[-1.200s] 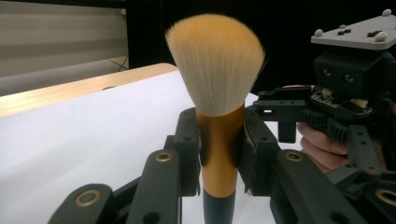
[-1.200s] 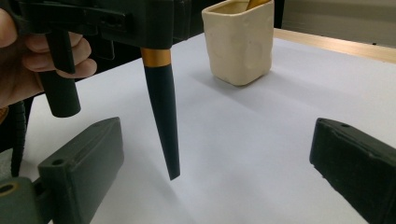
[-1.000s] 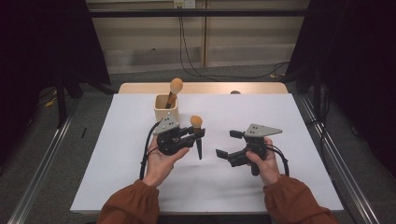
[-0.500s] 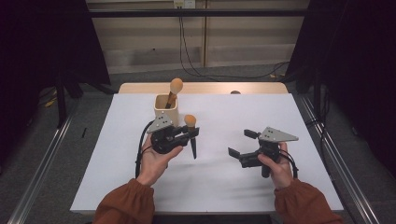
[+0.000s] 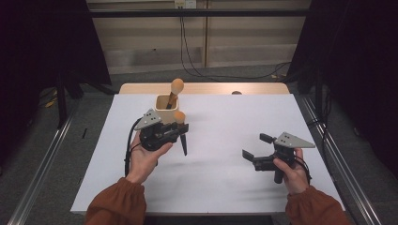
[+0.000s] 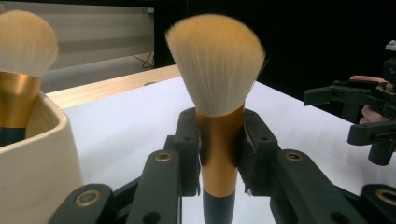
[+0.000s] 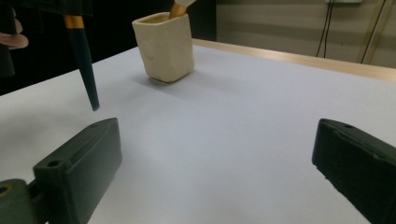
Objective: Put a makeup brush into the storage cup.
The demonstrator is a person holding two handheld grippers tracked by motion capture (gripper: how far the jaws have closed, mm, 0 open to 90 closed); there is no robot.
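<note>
My left gripper [image 5: 182, 128] is shut on a makeup brush [image 5: 181, 133], gripping its gold ferrule [image 6: 219, 154]. The tan bristles [image 6: 215, 60] point up and the dark handle [image 7: 86, 70] hangs down just above the white table. It hovers right in front of a cream cup [image 5: 163, 103], which holds a second brush [image 5: 176, 86] standing upright. My right gripper [image 5: 256, 146] is at the right of the table, level and aimed left, its jaws open and nothing between them [image 7: 217, 168].
A white sheet [image 5: 225, 122] covers the table, with a wooden strip [image 5: 263, 88] along the far edge. Metal rails [image 5: 44, 173] run along both sides. Cables hang against the back wall. The cup [image 7: 166, 46] stands far ahead of the right gripper.
The left hand has carried the brush left and back, closer to the cup. The right hand has drawn away to the right, its jaws still open.
</note>
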